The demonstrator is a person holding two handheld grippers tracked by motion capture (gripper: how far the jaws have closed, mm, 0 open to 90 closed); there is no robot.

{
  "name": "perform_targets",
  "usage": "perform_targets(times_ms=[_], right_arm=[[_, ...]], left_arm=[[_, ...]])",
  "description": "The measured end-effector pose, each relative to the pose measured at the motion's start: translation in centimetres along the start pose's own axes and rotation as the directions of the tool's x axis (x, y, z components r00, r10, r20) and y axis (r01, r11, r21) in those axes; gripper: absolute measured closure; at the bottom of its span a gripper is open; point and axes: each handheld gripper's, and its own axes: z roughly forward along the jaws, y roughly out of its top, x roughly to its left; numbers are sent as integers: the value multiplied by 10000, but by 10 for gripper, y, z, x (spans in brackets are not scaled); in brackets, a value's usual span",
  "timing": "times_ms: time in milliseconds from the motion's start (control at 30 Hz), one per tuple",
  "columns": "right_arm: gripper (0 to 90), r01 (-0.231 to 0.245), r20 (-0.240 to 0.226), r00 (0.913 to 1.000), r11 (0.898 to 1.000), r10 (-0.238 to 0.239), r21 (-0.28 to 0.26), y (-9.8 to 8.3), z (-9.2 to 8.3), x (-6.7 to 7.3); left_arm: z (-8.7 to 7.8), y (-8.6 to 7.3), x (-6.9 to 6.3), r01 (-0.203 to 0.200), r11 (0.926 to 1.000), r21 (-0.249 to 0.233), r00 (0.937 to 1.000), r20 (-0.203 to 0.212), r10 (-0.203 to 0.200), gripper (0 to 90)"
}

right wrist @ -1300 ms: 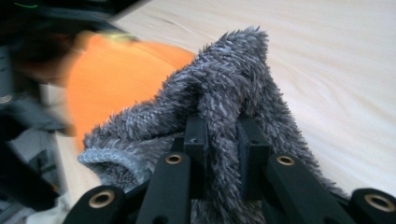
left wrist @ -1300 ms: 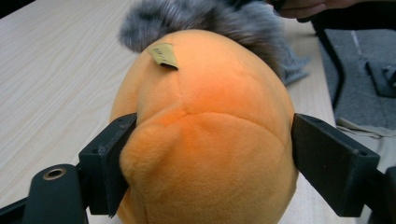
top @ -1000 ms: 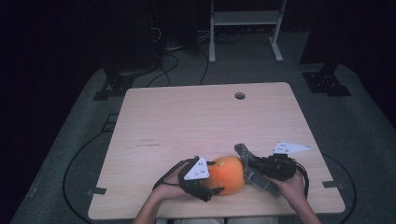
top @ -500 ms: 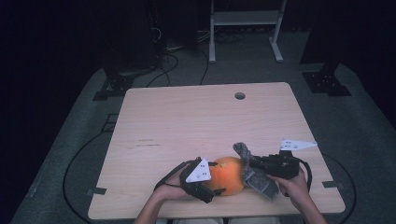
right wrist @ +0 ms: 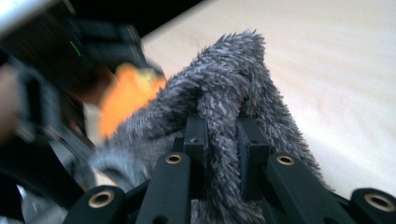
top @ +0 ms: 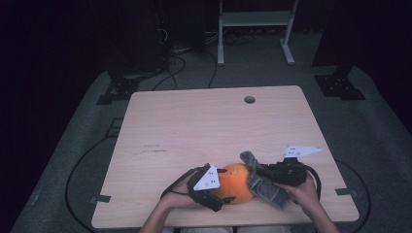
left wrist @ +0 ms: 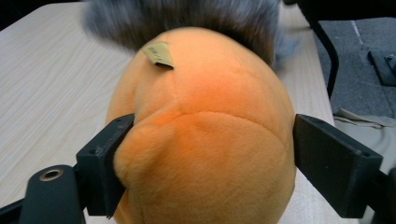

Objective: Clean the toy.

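Note:
An orange plush ball lies near the table's front edge. My left gripper is shut on it. In the left gripper view the black fingers press into both sides of the plush ball, which bears a small tan tag. A grey furry cloth drapes against the ball's right side, and my right gripper is shut on it. The right gripper view has the cloth pinched between the jaws of the right gripper, with the orange ball blurred behind.
The wooden table has a round cable hole near its far edge. Beyond it stand a white metal frame and black stand bases, with cables on the dark floor.
My right gripper has shifted slightly with the grey cloth against the ball's right side. The left gripper and the ball have stayed put.

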Motion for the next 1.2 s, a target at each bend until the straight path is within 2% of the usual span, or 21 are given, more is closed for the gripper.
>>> perform_targets(times_ms=[33,100,200,267,333,367,400,433,500,567,633,767,900,967,1033,1100,1200], right_arm=[[764,-68,8,10000,9998,68,167,-4,4,-2],[764,-427,-138,9990,9990,429,85,-7,2,-5],[765,-208,126,9997,9990,203,388,-10,-4,-5],[764,-182,160,9997,9982,173,573,-12,-6,-6],[766,-180,227,9996,9980,167,601,-13,-8,-6],[768,119,359,9993,9986,-137,510,-12,-10,-4],[769,283,394,9988,9992,-294,267,-8,-13,0],[769,393,206,9990,9992,-391,-63,-3,-16,5],[769,694,126,9975,9972,-691,-281,4,-17,12],[768,1104,-32,9939,9936,-1105,-220,11,-13,22],[766,1472,66,9891,9890,-1473,179,11,-6,27],[766,863,-118,9962,9958,-859,306,0,-5,14],[767,224,469,9986,9963,-263,828,-12,-12,-4],[766,14,509,9987,9966,-57,828,-15,-14,-8],[766,23,200,9998,9995,-29,326,-12,-19,-7],[766,230,-31,9997,9997,-230,-60,-7,-20,-1],[766,519,12,9986,9982,-520,291,-6,-12,4]], left_arm=[[-1,1,2,58,10000,-35,10000,30,-57,153],[-3,3,5,362,9993,-115,9993,-38,-362,128],[-2,2,10,1086,9941,39,9940,-114,-1086,86],[1,0,10,1129,9936,52,9936,-17,-1129,96],[2,1,6,872,9962,39,9962,-44,-872,154],[2,2,5,680,9976,108,9976,-118,-679,188],[2,3,3,398,9991,143,9992,-79,-397,219],[2,4,1,227,9996,142,9997,-64,-226,230],[3,4,-3,-179,9997,178,9998,2,179,238],[3,5,-6,-525,9983,234,9986,16,524,239],[3,5,-7,-685,9970,362,9976,53,683,232],[5,3,-6,-552,9982,253,9984,89,550,210],[4,2,-5,-496,9982,348,9987,102,493,192],[3,2,-5,-395,9986,360,9992,74,392,183],[3,1,-4,-381,9986,362,9992,82,379,176],[4,0,-4,-368,9988,337,9993,98,365,175],[4,0,-4,-395,9985,368,9992,96,391,172]])
